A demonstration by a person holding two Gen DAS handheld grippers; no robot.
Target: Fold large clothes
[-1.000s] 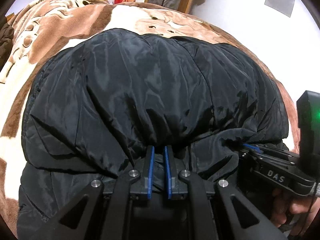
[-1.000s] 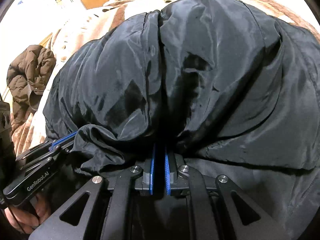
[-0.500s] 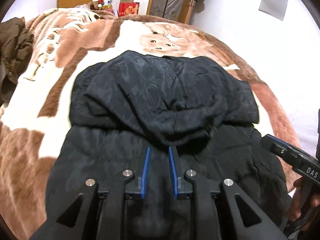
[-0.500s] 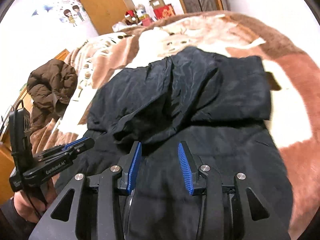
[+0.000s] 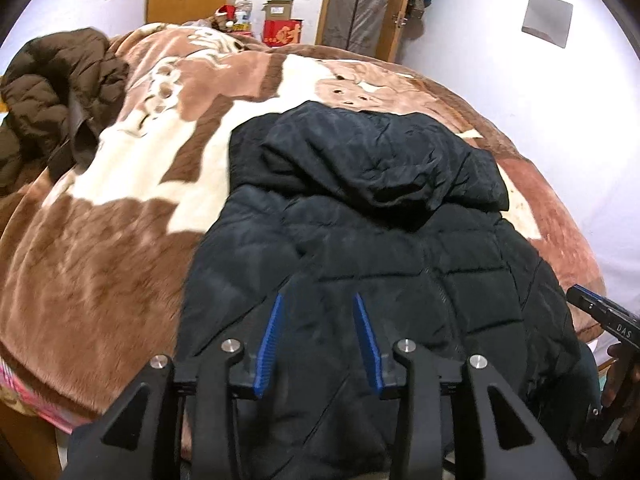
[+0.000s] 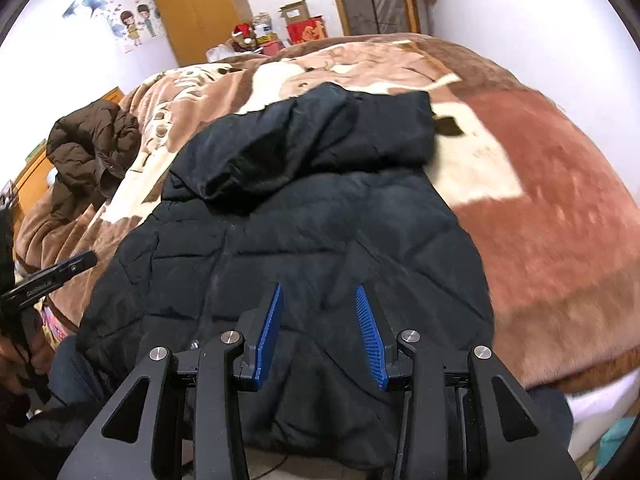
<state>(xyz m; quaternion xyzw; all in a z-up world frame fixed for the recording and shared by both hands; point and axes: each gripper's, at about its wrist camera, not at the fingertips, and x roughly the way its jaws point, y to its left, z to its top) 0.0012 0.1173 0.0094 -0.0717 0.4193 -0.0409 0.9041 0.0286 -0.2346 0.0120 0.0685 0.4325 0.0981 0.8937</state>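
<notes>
A black quilted jacket [image 5: 380, 264] [image 6: 300, 240] lies flat on the bed. Its smooth far part [image 5: 380, 160] [image 6: 320, 132] is folded back over the jacket's far end. My left gripper [image 5: 318, 300] hovers above the near half of the jacket; its jaws are opening with nothing between them. My right gripper [image 6: 319, 288] is open and empty above the same near half, further right. Each gripper shows in the other's view: the right gripper [image 5: 600, 314] at the right edge, the left gripper [image 6: 52, 274] at the left, each held by a hand.
A brown and cream plush blanket [image 5: 120, 260] [image 6: 540, 220] covers the bed. A crumpled brown puffer jacket [image 5: 52, 92] [image 6: 92, 140] lies at the far left. Boxes [image 5: 280, 28] and wooden doors stand by the far wall. A white wall runs along the right.
Both grippers let go of the black fabric, opened, and drew back and upward. The folded part now rests on the jacket, and more of the bed is in view.
</notes>
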